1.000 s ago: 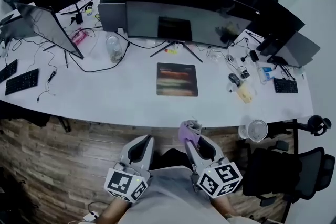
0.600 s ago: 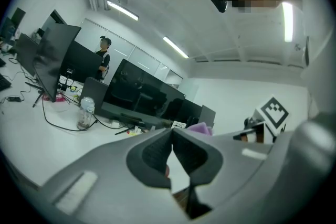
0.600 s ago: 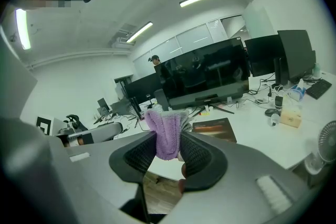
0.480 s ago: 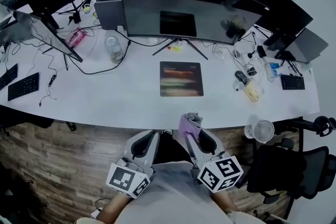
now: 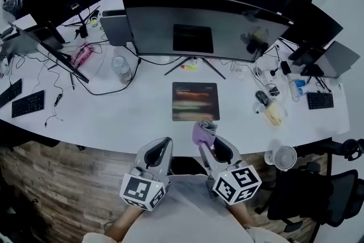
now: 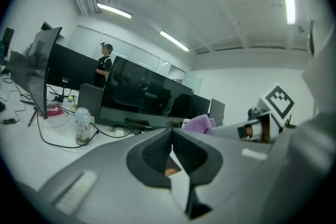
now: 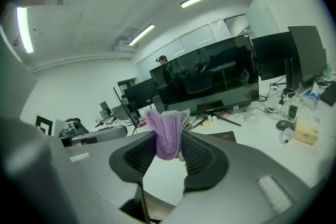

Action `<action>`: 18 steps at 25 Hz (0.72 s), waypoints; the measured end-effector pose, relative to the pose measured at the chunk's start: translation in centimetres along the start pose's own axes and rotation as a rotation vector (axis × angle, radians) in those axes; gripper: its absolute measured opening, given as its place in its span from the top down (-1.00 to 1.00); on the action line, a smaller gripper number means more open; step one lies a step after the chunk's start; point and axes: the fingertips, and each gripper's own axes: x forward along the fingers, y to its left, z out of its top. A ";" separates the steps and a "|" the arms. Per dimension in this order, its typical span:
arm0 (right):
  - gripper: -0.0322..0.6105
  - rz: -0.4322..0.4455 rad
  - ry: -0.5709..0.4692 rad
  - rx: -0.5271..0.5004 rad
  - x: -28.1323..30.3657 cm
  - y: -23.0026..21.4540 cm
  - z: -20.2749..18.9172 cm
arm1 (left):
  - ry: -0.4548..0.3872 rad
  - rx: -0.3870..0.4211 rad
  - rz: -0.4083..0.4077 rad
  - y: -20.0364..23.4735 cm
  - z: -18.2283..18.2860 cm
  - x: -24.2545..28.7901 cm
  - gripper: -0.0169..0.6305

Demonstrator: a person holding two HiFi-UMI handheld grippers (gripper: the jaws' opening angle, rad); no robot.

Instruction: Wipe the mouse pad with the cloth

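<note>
A dark square mouse pad (image 5: 195,101) lies flat on the white desk (image 5: 136,116) in front of the wide monitor (image 5: 207,28). My right gripper (image 5: 208,140) is shut on a purple cloth (image 5: 203,133), held over the desk's near edge, short of the pad. The right gripper view shows the cloth (image 7: 167,132) pinched between the jaws, and the pad (image 7: 223,137) just past them. My left gripper (image 5: 160,151) hangs beside it, shut and empty, below the desk edge; its jaws (image 6: 171,147) touch.
A clear jar (image 5: 121,69), cables and keyboards (image 5: 27,103) occupy the desk's left. A mouse (image 5: 262,98), a yellow box (image 5: 273,115) and small items lie at the right. A small fan (image 5: 284,156) and an office chair (image 5: 310,196) stand near the right edge.
Both grippers have moved forward towards the desk; the cloth now reaches over its near edge. The mouse pad is closer in view.
</note>
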 end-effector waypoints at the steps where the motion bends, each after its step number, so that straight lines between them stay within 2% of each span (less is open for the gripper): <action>1: 0.48 0.006 -0.002 -0.001 0.4 -0.4 0.4 | 0.000 0.005 0.008 0.1 0.1 0.6 0.95; 12: 0.47 0.063 0.007 0.033 5.0 -6.1 3.1 | -0.060 0.021 0.093 1.4 2.8 6.8 0.95; 15: 0.47 0.093 0.006 0.050 6.1 -7.4 3.3 | -0.076 0.021 0.123 1.6 2.9 8.0 0.95; 18: 0.47 0.127 0.032 0.025 7.2 -8.2 3.0 | -0.070 0.016 0.144 1.8 2.6 8.9 0.95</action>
